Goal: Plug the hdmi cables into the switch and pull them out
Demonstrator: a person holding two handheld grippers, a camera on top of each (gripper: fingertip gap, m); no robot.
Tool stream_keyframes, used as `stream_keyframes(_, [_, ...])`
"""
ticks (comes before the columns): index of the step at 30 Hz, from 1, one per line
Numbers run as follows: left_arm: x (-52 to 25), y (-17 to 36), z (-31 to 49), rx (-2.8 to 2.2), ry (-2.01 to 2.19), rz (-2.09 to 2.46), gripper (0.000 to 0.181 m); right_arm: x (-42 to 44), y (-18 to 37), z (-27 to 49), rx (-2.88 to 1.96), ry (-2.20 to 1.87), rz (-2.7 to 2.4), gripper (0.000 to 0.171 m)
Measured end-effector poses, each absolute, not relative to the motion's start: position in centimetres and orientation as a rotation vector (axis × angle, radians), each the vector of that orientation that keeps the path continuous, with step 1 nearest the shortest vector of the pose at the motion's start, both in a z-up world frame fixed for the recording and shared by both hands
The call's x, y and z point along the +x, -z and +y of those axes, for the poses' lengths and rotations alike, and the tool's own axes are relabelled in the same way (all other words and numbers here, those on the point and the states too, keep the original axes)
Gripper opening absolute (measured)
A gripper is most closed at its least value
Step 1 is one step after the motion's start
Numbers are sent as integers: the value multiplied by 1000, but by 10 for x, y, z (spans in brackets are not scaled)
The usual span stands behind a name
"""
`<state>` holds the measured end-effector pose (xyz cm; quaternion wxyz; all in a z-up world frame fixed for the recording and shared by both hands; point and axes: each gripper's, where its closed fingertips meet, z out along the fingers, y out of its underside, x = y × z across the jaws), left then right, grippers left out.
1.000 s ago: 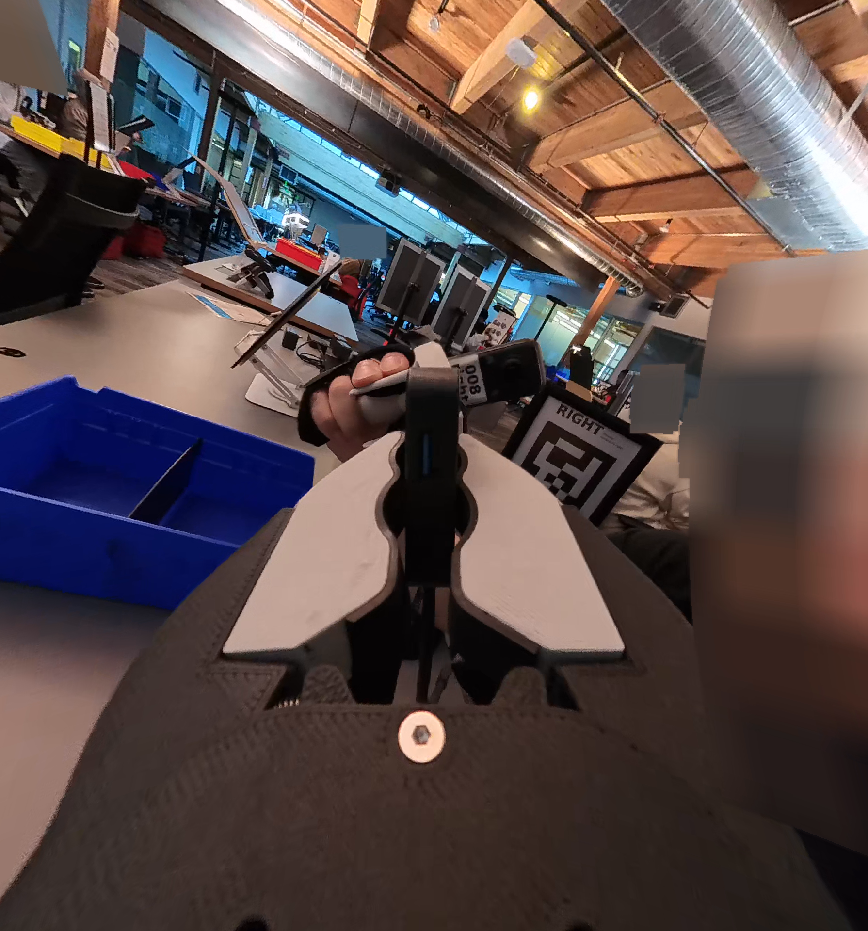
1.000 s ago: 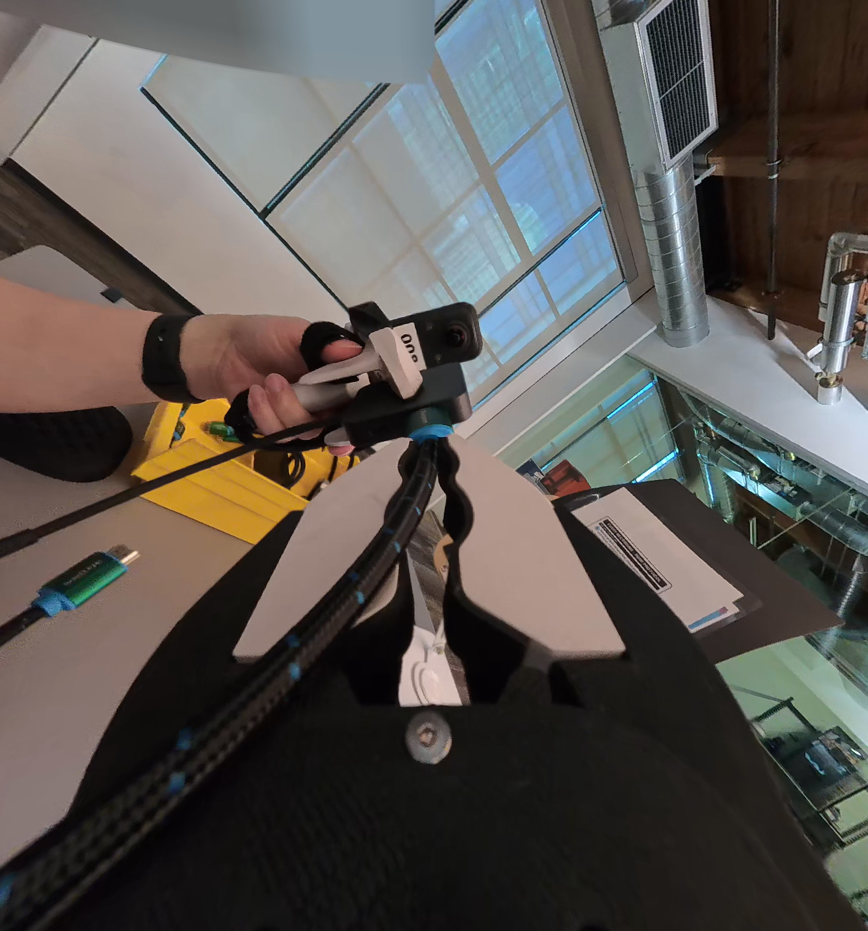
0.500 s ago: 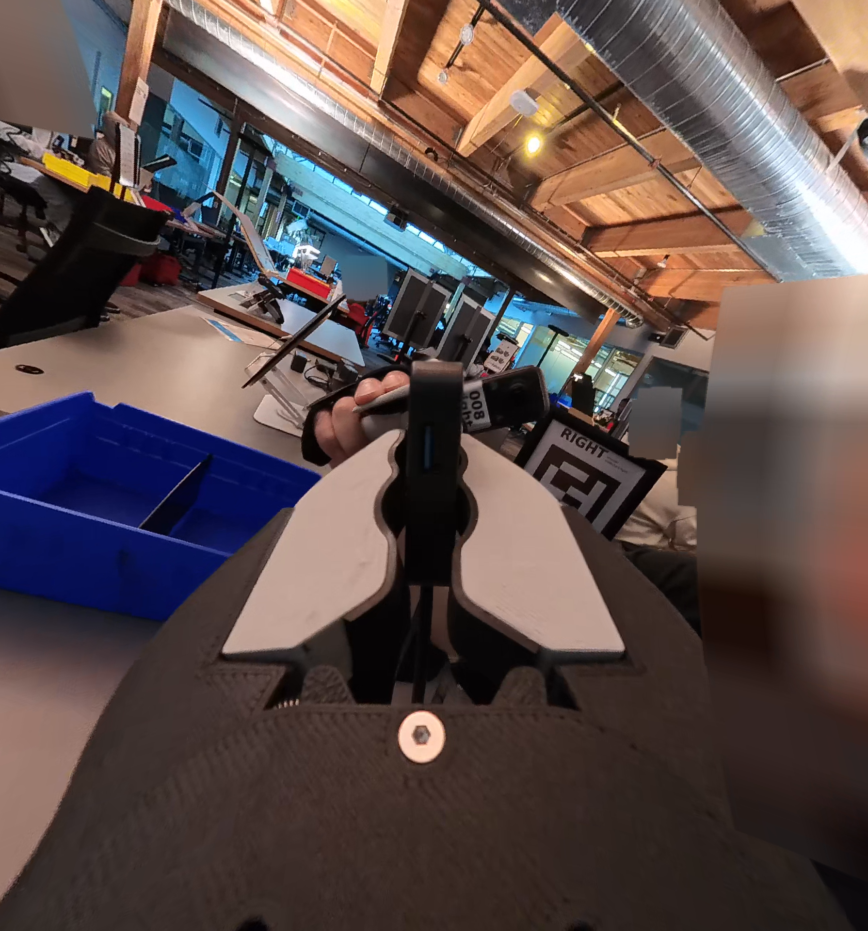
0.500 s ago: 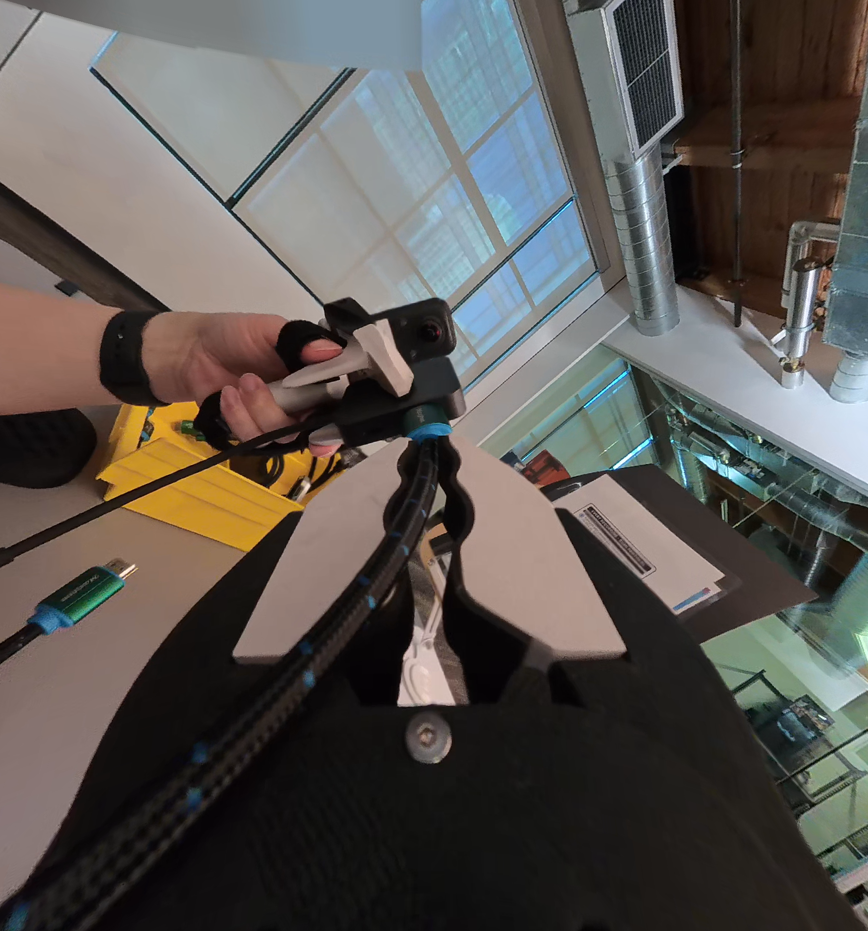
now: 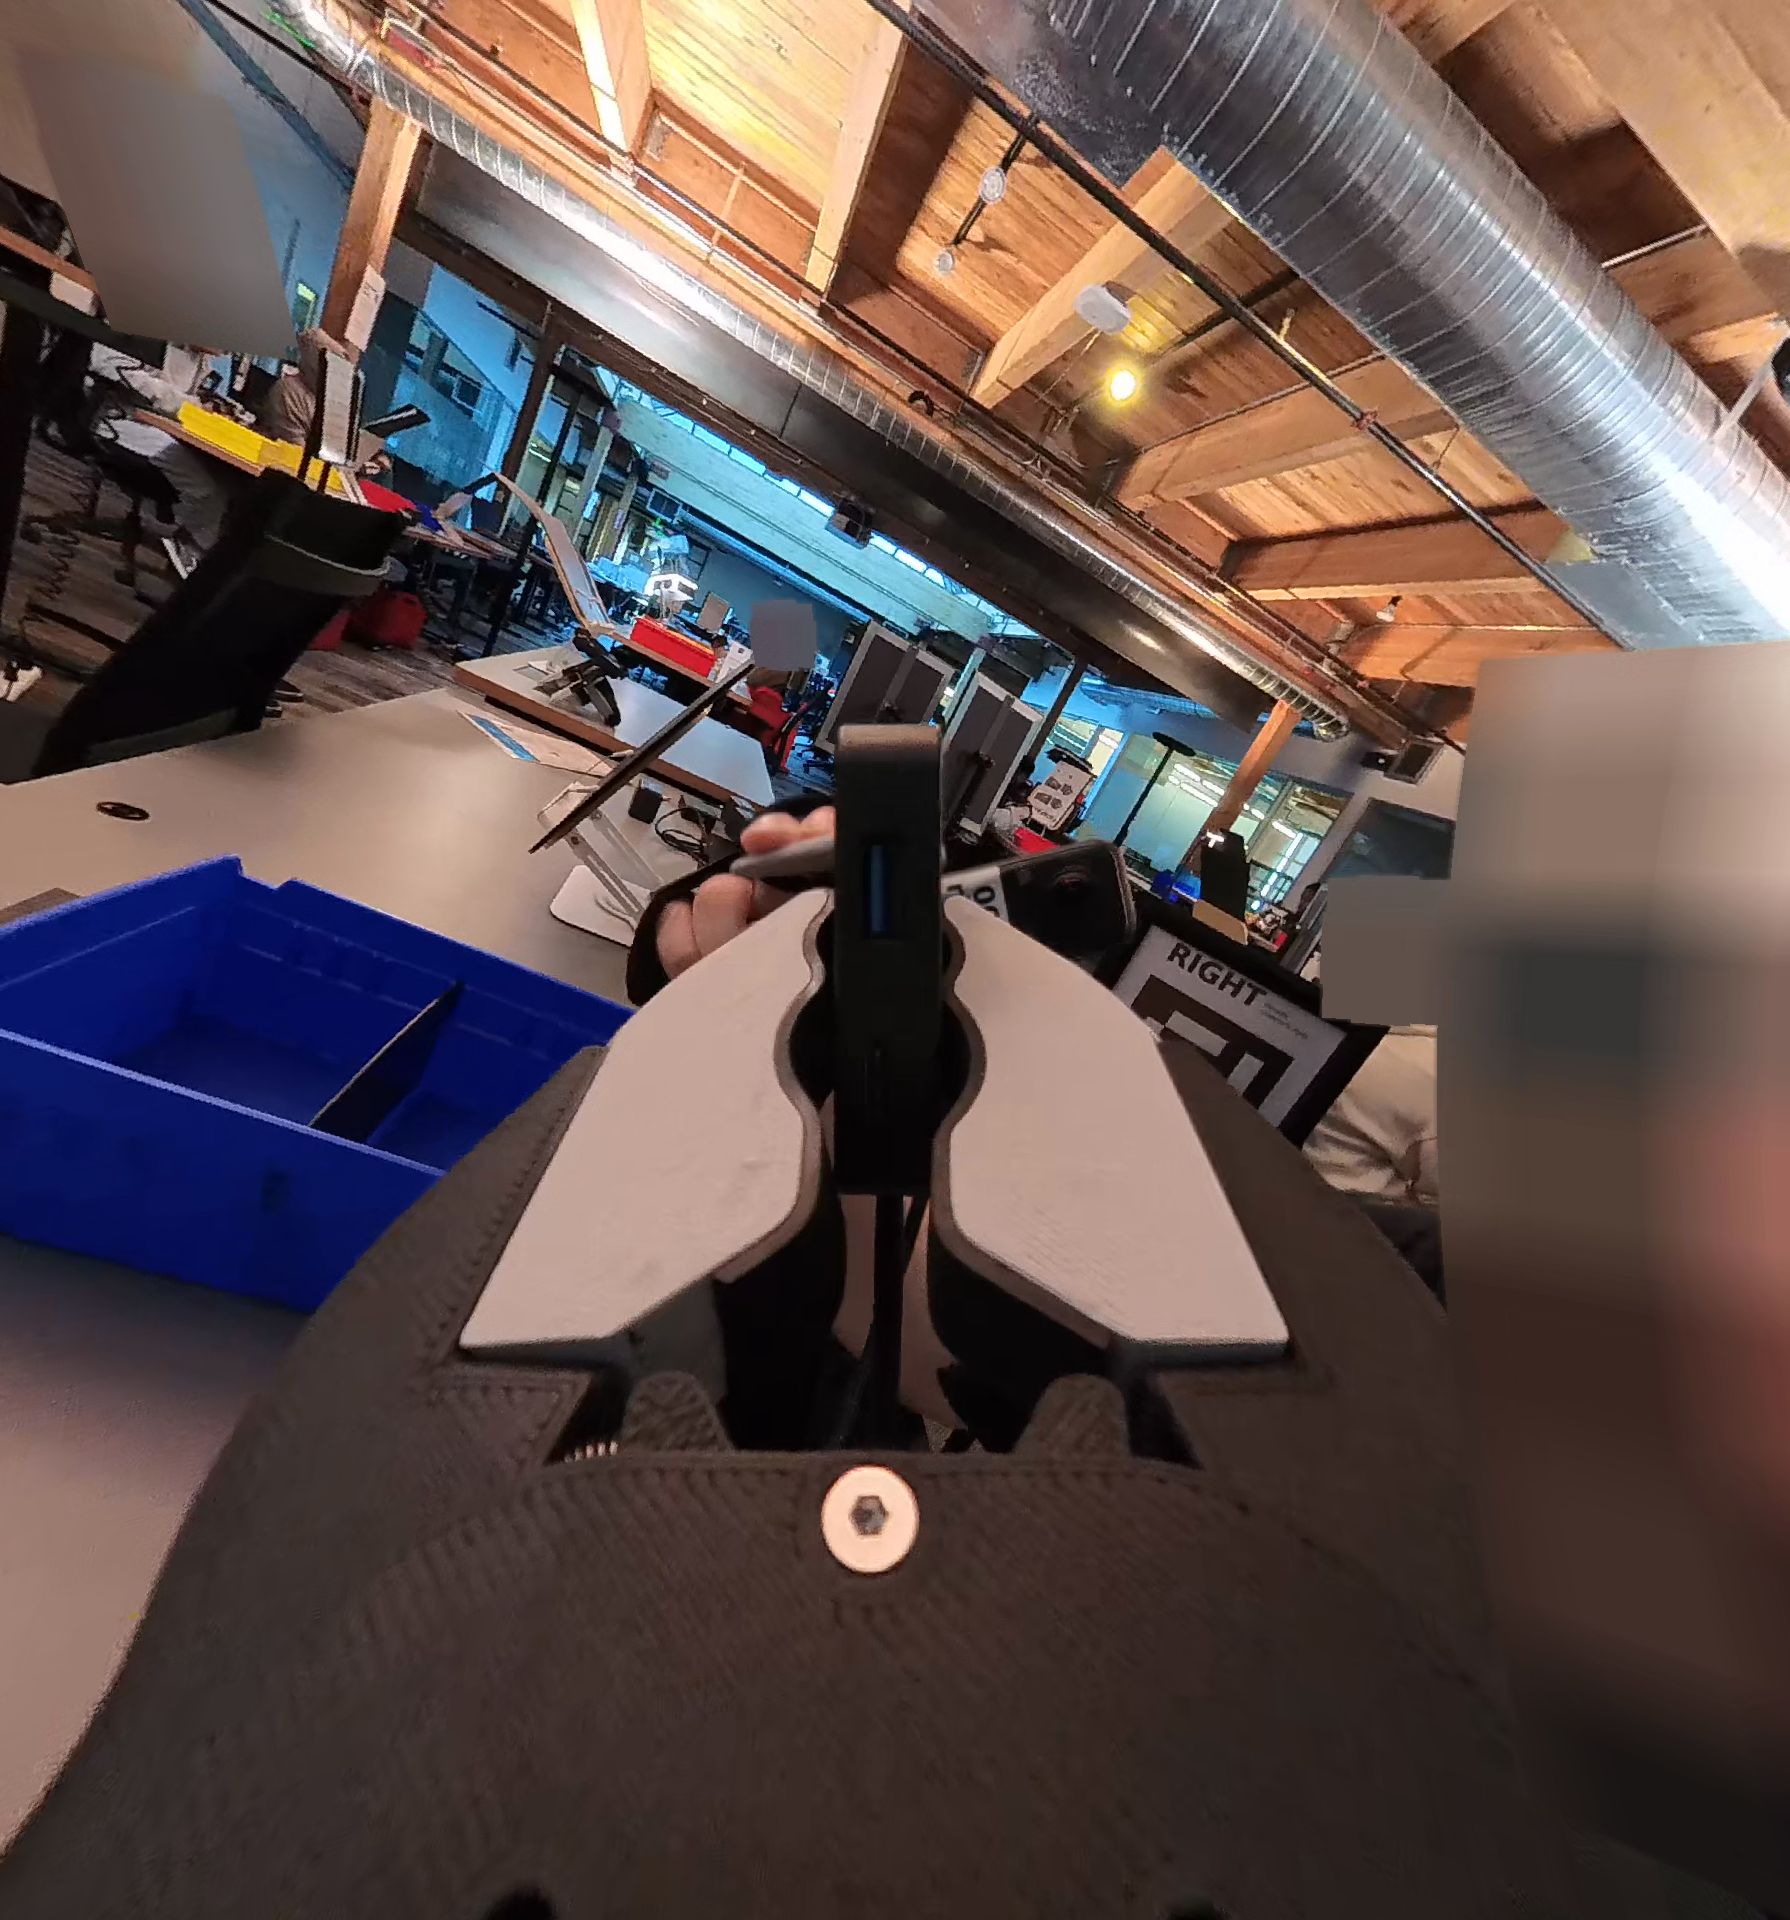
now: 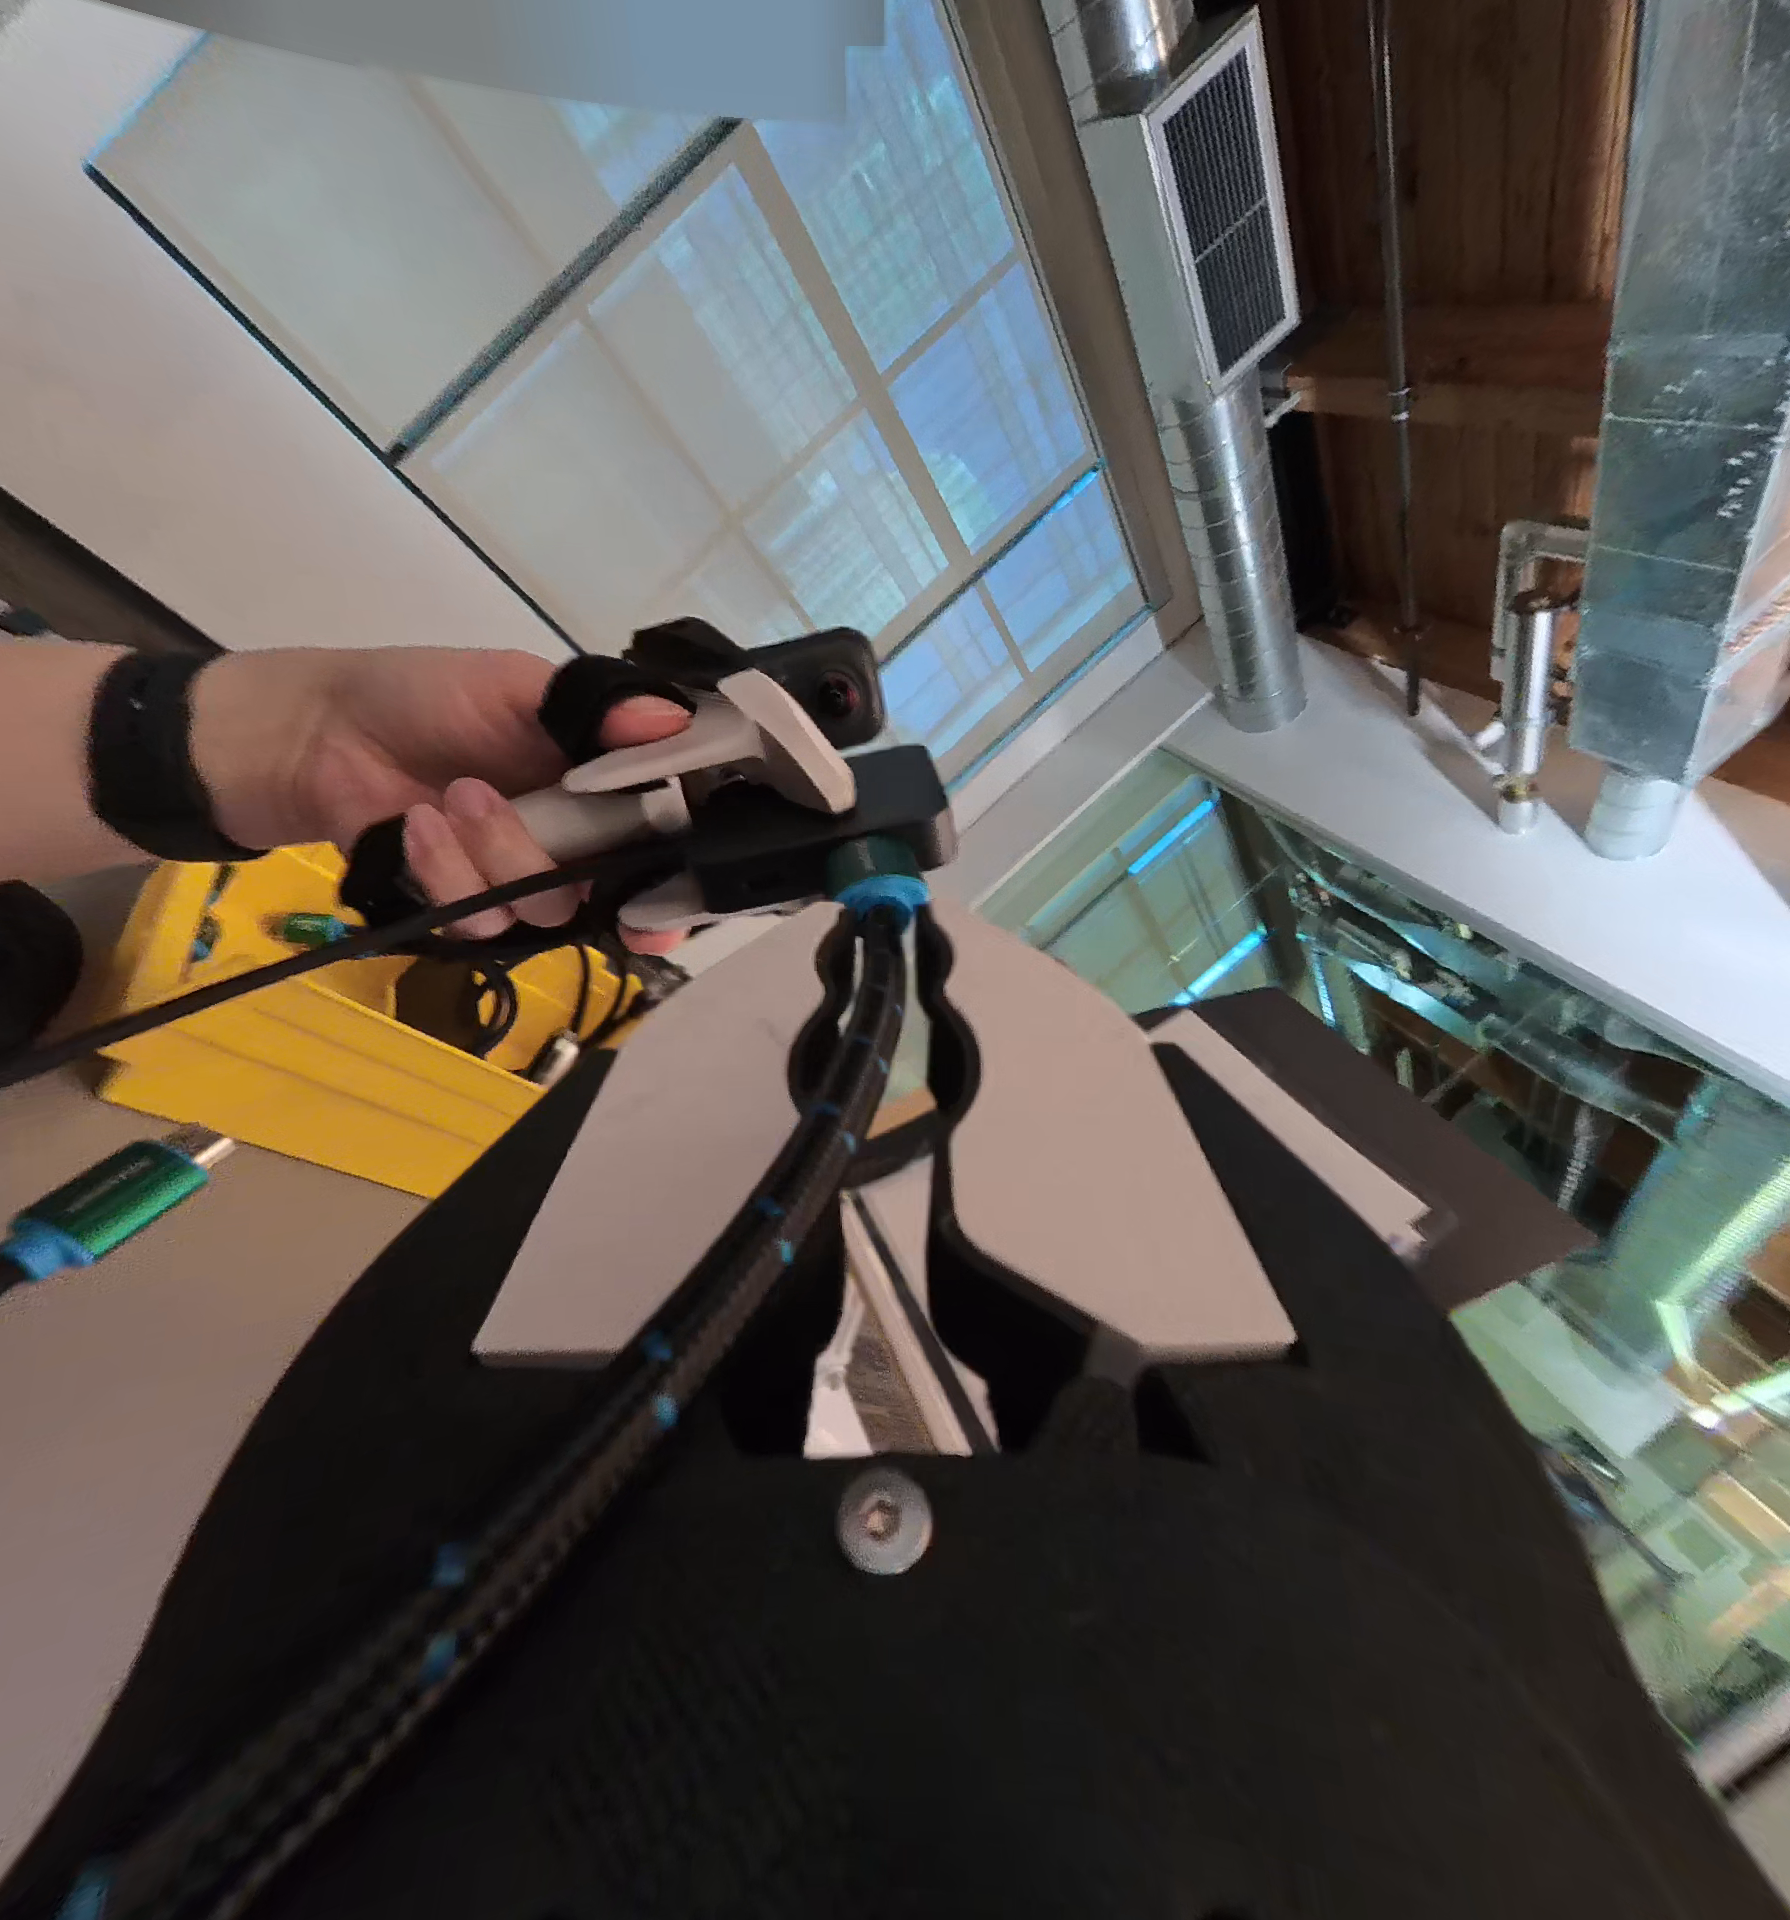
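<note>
Since a second earlier, both views had tilted a little, and the switch (image 5: 887, 935) stood taller between the left gripper (image 5: 886, 925) fingers. Those fingers were closed on the dark switch, holding it upright above the grey counter (image 5: 371, 790), with the blue bin (image 5: 195, 1049) to its left. The right gripper (image 6: 886, 935) fingers were pinched on a braided black hdmi cable (image 6: 849, 1091) just below its green plug (image 6: 865, 868), which sat in the switch. A second green plug (image 6: 106, 1205) lay loose on the counter near the yellow bin (image 6: 299, 1060).
</note>
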<state>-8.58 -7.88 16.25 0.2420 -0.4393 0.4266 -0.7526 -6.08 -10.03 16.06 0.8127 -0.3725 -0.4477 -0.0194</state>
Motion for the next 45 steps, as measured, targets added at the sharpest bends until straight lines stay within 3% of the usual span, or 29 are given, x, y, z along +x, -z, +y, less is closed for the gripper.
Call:
stream_keyframes(2, [-86, -162, -79, -1208, 2065, 1163, 13, -55, -167, -99, -806, 65, -909, 29])
stream_keyframes(6, [-85, -160, -82, -1218, 2088, 1185, 13, -60, -159, -100, -845, 48, -977, 36])
stream_keyframes(12, [-82, -158, -93, -1224, 2126, 1234, 13, -72, -156, -100, -822, 120, -1007, 33])
stream_keyframes(14, [-82, -159, -96, -1218, 2130, 1240, 13, -74, -159, -103, -773, 184, -1001, 22])
stream_keyframes(24, [-80, -169, -93, -1162, 2121, 1128, 13, -71, -167, -100, -774, 296, -921, 22])
stream_keyframes(45, [-85, -149, -105, -1212, 2074, 1338, 14, -77, -152, -107, -831, -36, -1030, 22])
